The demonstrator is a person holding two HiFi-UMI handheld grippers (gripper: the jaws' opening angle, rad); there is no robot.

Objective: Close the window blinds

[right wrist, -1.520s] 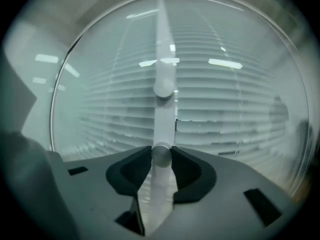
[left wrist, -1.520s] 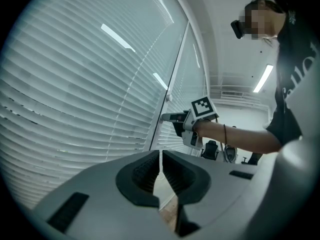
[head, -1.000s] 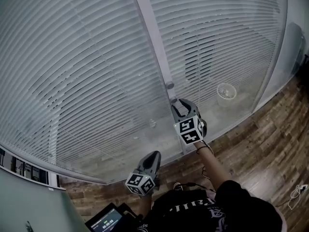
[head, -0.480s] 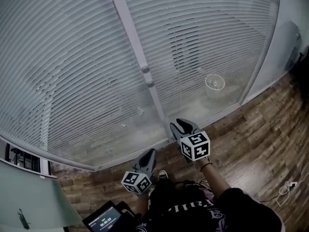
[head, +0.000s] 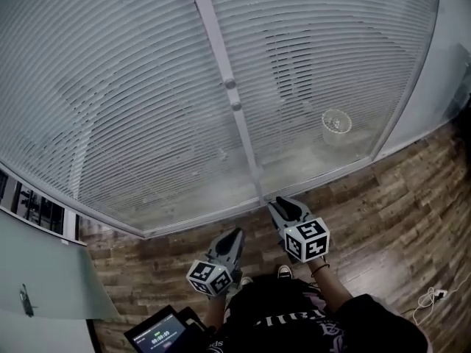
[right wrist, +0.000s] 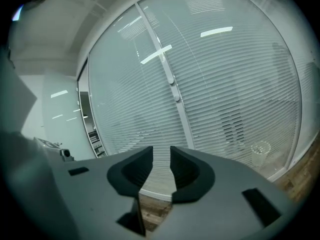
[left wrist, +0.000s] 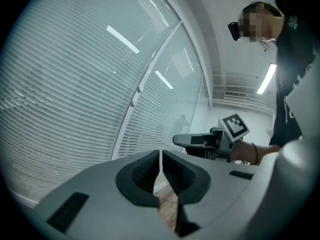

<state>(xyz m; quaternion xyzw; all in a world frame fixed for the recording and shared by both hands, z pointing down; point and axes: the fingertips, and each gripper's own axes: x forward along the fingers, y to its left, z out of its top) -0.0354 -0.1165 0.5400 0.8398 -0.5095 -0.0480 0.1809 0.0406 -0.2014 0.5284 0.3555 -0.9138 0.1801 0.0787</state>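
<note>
The white slatted blinds [head: 125,109] hang behind a glass wall, split by a pale upright post [head: 221,65] that carries two small knobs [head: 230,84]. My right gripper [head: 283,206] is held low near the foot of the post, well below the knobs and apart from them. Its jaws are closing with nothing between them, and a gap still shows in the right gripper view [right wrist: 161,151]. My left gripper [head: 234,235] hangs beside it over the floor, shut and holding nothing [left wrist: 160,154]. In the right panel a patch of slats [right wrist: 235,124] looks darker.
A brown wooden floor [head: 397,212] runs along the foot of the glass. A wire waste basket [head: 336,123] stands behind the right pane. A small lit screen [head: 158,337] sits at the lower left beside a pale cabinet [head: 44,271]. A cable [head: 430,296] lies on the floor at the right.
My right gripper has come down and back from the knobs on the post towards my body. The left gripper stayed low. The view has swung a little.
</note>
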